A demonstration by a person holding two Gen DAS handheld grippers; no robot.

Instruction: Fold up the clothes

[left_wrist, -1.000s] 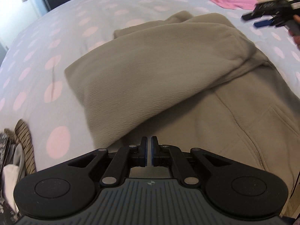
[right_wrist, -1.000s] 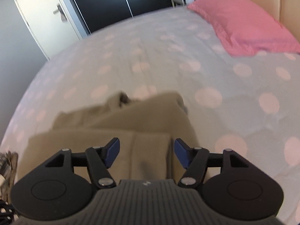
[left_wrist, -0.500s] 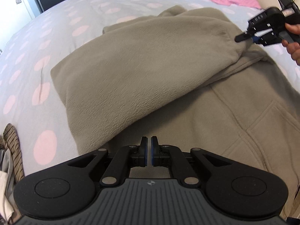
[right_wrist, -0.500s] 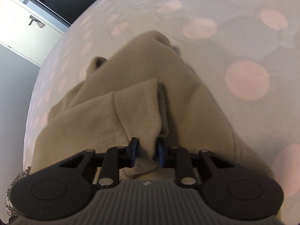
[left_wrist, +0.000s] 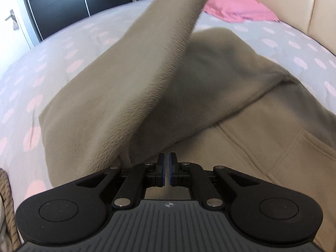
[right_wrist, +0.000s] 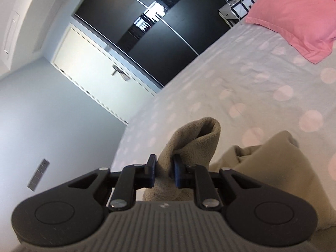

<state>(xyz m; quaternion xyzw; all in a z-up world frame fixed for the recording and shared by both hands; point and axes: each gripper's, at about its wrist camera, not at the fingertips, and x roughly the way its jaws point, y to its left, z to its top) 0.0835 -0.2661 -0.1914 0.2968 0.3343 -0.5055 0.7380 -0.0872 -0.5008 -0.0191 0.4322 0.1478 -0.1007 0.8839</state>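
Bedroom scene: a bed covered by a pale grey sheet (left_wrist: 63, 48) with pink dots fills both views, a pink pillow (left_wrist: 237, 8) lying near a cream padded headboard (left_wrist: 294, 2). Faint script runs along the pillow's top edge in the right wrist view, too small to read. No other writing is legible.

Spread across the sheet is a beige fleece garment (left_wrist: 241, 109), with a stitched pocket seam visible on its flat near part. The left gripper (left_wrist: 167, 172) hovers low over that near part, its blue-padded jaws pressed almost together on nothing. One sleeve (left_wrist: 159, 48) rises diagonally from beside it toward the top edge of the view.

Only the right wrist view shows what lifts it: the right gripper (right_wrist: 164, 173) pinches the sleeve's cuff end, which pokes out past the jaws. This tilted view also shows a white door (right_wrist: 88, 71), glossy black wardrobe doors (right_wrist: 159, 35) and a grey wall. Only the left wrist view shows striped fabric (left_wrist: 7, 199) at the bed's near left edge.
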